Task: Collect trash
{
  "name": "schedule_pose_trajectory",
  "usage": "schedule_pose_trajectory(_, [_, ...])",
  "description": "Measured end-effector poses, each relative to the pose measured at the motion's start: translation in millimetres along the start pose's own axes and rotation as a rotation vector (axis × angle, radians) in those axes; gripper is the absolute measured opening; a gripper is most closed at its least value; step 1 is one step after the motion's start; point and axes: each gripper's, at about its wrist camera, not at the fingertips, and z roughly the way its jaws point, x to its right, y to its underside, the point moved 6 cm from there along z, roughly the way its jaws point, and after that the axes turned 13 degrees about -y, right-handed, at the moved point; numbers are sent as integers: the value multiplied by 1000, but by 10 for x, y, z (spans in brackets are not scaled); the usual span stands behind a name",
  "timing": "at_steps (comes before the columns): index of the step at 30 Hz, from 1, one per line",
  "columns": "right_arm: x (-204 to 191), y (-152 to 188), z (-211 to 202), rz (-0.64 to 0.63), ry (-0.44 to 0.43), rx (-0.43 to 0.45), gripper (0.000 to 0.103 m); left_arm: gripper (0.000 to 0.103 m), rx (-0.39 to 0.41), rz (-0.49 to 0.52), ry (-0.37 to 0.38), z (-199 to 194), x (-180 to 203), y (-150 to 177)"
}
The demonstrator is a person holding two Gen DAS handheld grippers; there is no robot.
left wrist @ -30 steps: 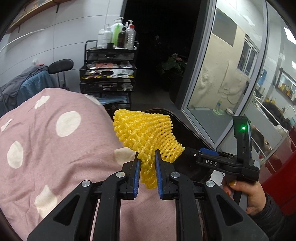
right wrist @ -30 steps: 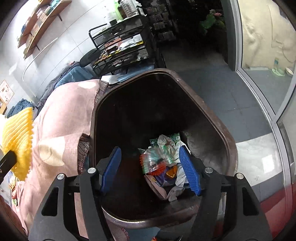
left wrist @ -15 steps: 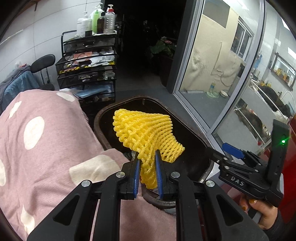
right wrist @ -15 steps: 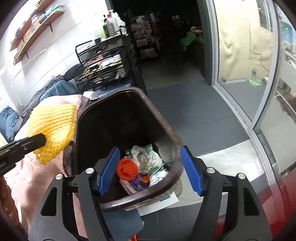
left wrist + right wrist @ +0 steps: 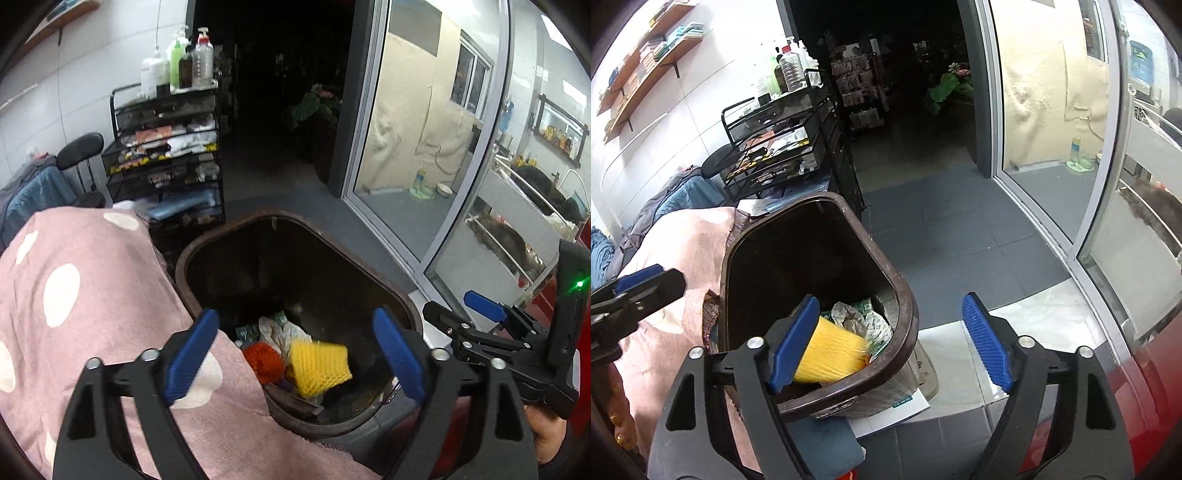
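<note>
The left gripper (image 5: 295, 343) fills the bottom of the left wrist view, its blue pads (image 5: 190, 350) spread wide and still opening, with nothing pressed between them. Seen through the gap between them, the yellow foam net (image 5: 317, 363) lies inside the brown trash bin (image 5: 236, 236), in the lower centre of the frame, slightly blurred. It rests on the rubbish at the bottom of the bin, just beside an orange foam net (image 5: 264, 356) to its left and below some crumpled white and green wrappers (image 5: 282, 330). The bin stands against a pink cloth with white dots (image 5: 85, 295) that covers the left half of the frame. At the right edge, the right gripper (image 5: 460, 308) is held by a hand (image 5: 546, 439) in the lower right corner. In the right wrist view that gripper (image 5: 892, 339) occupies the bottom of the frame, its jaws wide apart and opening, with nothing gripped; the near rim of the bin and part of the yellow net (image 5: 831, 356) show between its pads, the left pad overlapping the net's edge in the picture. The wrappers (image 5: 864, 323) lie just above the net. The bin (image 5: 905, 295) sits in the lower left centre, with a sheet of paper (image 5: 901, 410) under its near side on the grey floor (image 5: 960, 229). A black wire cart (image 5: 775, 155) with bottles on top stands in the upper left, and a glass door (image 5: 1052, 110) takes up the right side. The tip of the left gripper (image 5: 631, 291) enters from the left edge, beside the pink cloth (image 5: 683, 236).
</note>
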Motion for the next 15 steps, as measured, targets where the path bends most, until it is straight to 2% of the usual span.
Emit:
schedule_pose_trajectory(4, [-32, -13, -38, -6, 3, 20, 87, 97, 48, -30, -11, -134, -82, -29])
schedule_pose_trajectory(9, [-123, -45, -94, -36, 2, 53, 92, 97, 119, -65, -48, -393, -265, -12])
schedule_pose_trajectory(15, [-334, -72, -183, -41, -45, 101, 94, 98, 234, -110, -159, -814, -582, 110])
